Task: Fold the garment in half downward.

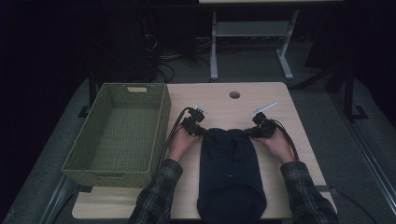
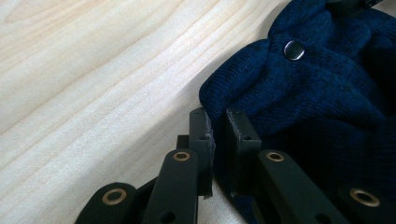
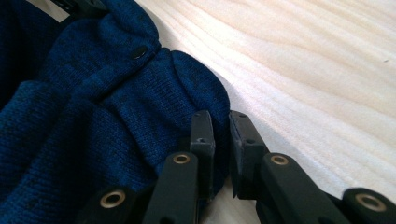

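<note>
Sweater, dark navy knit, lies flat on the tabletop, centre to near edge, hem hanging just over the edge at 6 o'clock. Far end at 12 o'clock is bunched between the two grippers.

Left gripper sits at the sweater's 11 o'clock corner. In the left gripper view its fingers are narrow, pinching a fold of knit at the fabric edge. A small metal snap shows on the cloth just beyond.

Right gripper sits at the 1 o'clock corner. In the right gripper view its fingers are also narrow with knit caught between them; a dark snap sits farther up the fold.

Both hands rest on the tabletop beside the sweater, plaid sleeves coming in from 6 o'clock.

Green woven basket stands at 9 o'clock, just beside the left hand, apart from the sweater. Round hole in the tabletop at 12 o'clock.
</note>
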`<control>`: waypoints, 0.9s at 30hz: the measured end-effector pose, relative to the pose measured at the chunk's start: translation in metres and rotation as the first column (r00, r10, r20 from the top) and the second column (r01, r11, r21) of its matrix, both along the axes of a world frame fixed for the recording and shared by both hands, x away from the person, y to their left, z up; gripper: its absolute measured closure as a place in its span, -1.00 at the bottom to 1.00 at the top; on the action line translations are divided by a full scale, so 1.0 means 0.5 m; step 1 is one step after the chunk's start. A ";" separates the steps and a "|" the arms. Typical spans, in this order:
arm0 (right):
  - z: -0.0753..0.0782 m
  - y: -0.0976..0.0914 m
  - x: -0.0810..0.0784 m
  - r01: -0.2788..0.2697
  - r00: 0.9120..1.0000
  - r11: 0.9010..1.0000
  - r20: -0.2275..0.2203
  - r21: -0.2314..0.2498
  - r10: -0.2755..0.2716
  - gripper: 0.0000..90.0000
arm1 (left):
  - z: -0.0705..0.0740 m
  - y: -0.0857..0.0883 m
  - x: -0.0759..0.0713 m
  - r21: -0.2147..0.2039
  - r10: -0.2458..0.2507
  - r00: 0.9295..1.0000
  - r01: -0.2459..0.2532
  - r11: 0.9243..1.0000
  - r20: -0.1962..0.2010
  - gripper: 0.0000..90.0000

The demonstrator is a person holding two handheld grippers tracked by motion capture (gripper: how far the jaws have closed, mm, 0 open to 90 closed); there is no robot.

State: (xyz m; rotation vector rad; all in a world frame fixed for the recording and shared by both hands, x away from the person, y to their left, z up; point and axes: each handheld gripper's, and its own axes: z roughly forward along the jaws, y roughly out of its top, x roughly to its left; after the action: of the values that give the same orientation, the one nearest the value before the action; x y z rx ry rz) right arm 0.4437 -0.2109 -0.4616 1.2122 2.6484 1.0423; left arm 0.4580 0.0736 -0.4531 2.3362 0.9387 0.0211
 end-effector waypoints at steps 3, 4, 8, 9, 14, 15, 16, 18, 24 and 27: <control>0.005 -0.004 0.001 0.009 1.000 1.000 0.011 -0.005 -0.009 0.81 | 0.010 0.003 0.001 -0.012 0.010 1.000 -0.010 1.000 0.003 0.83; 0.008 -0.006 0.001 0.012 1.000 1.000 0.018 -0.003 -0.012 0.81 | 0.015 0.004 0.001 -0.017 0.016 1.000 -0.016 1.000 0.009 0.83; 0.026 -0.010 -0.002 0.033 0.999 0.999 0.040 0.007 -0.033 0.81 | 0.042 -0.001 -0.004 -0.005 0.027 0.998 -0.027 1.000 0.050 0.83; 0.032 -0.010 -0.001 0.031 0.999 1.000 0.045 -0.001 -0.031 0.81 | 0.052 -0.001 -0.004 0.014 0.017 0.998 -0.018 1.000 0.068 0.83; 0.087 -0.009 0.000 0.039 0.993 0.999 0.112 -0.007 -0.038 0.81 | 0.106 -0.005 -0.010 0.036 0.025 0.984 -0.031 0.999 0.174 0.83; 0.097 -0.009 0.000 0.042 0.991 0.999 0.129 -0.007 -0.040 0.81 | 0.118 -0.005 -0.011 0.038 0.030 0.981 -0.038 0.999 0.191 0.83; 0.107 -0.009 -0.001 0.043 0.988 0.999 0.148 -0.007 -0.042 0.81 | 0.129 -0.003 -0.012 0.035 0.032 0.978 -0.040 0.999 0.208 0.83; 0.123 -0.008 -0.004 0.048 0.984 0.999 0.171 -0.011 -0.045 0.82 | 0.145 -0.001 -0.012 0.015 0.043 0.974 -0.048 0.999 0.221 0.83; 0.177 -0.007 -0.013 0.058 0.965 0.998 0.256 0.001 -0.056 0.82 | 0.194 0.010 -0.011 -0.015 0.059 0.959 -0.057 0.998 0.277 0.83; 0.208 -0.004 -0.017 0.065 0.947 0.998 0.316 -0.004 -0.061 0.82 | 0.224 0.010 -0.013 -0.018 0.067 0.946 -0.065 0.998 0.317 0.83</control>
State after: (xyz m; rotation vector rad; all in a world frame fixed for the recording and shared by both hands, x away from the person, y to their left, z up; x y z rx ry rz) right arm 0.4350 -0.2130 -0.3575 1.0195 2.3539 1.1007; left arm 0.4515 0.0785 -0.3411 2.2060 0.8506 0.4086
